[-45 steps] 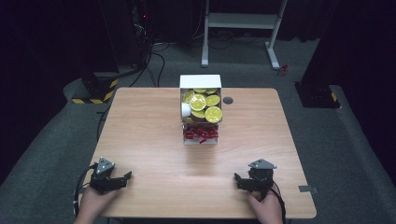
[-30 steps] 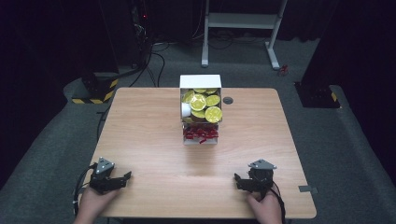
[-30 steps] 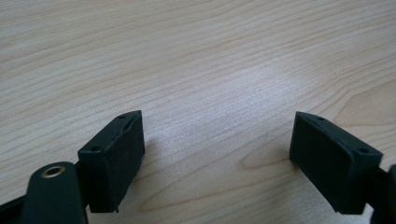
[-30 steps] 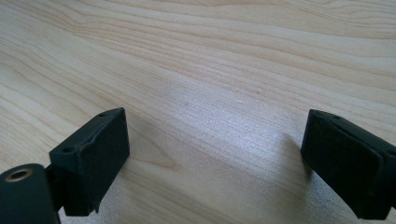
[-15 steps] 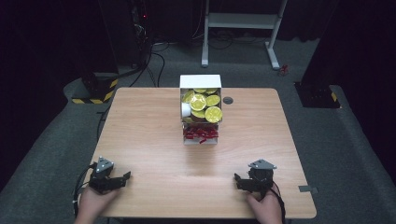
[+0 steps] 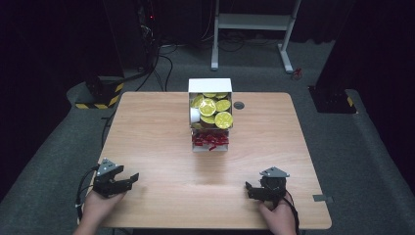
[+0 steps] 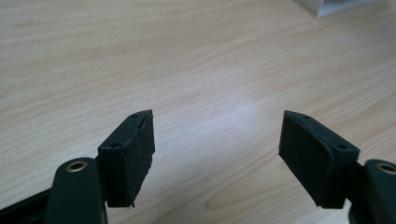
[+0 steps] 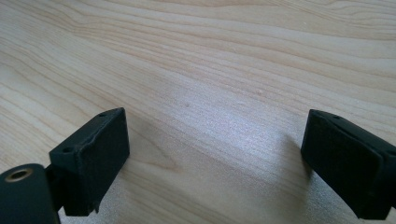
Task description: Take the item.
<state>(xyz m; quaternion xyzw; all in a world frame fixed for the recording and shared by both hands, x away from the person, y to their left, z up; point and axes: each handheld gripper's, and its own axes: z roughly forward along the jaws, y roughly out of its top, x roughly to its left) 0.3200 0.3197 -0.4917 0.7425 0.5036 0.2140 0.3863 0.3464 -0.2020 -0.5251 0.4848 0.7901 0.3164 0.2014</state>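
Pale wood-grain counter [image 6: 161, 132] on grey carpet, dark room behind, a white metal frame [image 6: 254, 22] beyond. Centre-back stands the white box of yellow-lidded cups [image 6: 210, 110], red pieces at its front, well apart from both tools. No writing legible. Left hand-held gripper [image 6: 128, 178] has just been closing, jaws apart, nothing between; right hand-held gripper [image 6: 250, 191] gapes wide, empty.

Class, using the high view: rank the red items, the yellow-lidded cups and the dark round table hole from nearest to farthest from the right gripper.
From the right gripper:
1. Red items, box's near compartment.
2. Yellow-lidded cups, compartment behind.
3. Dark round table hole, right of the box, slightly farther back.
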